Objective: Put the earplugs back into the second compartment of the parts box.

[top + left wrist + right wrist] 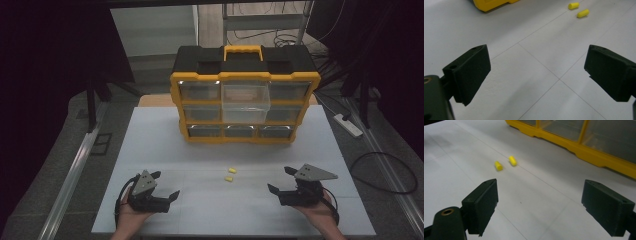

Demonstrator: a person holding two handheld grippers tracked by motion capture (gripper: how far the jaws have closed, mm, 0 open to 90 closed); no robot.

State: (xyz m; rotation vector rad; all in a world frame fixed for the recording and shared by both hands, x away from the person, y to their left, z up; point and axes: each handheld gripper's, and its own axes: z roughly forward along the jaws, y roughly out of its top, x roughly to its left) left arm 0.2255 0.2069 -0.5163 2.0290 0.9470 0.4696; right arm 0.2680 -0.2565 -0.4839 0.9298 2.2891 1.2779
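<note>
Two small yellow foam earplugs [230, 174] lie side by side on the white table [165, 150], in front of a yellow-and-black drawer organizer [244, 97]. Its top-middle clear drawer [245, 100] is pulled out. My left gripper [164, 185] rests near the table's front left, open and empty; in the left gripper view the earplugs [579, 10] lie far ahead to the right. My right gripper [281, 180] sits at the front right, also open and empty. The right gripper view has the earplugs [505, 163] ahead on the left and the organizer's base [584, 147] beyond.
The organizer stands at the table's far middle, with several clear drawers. A metal rail [75, 170] runs along the table's left side, and another along the right. A white power strip [348, 125] and cables lie on the floor to the right.
</note>
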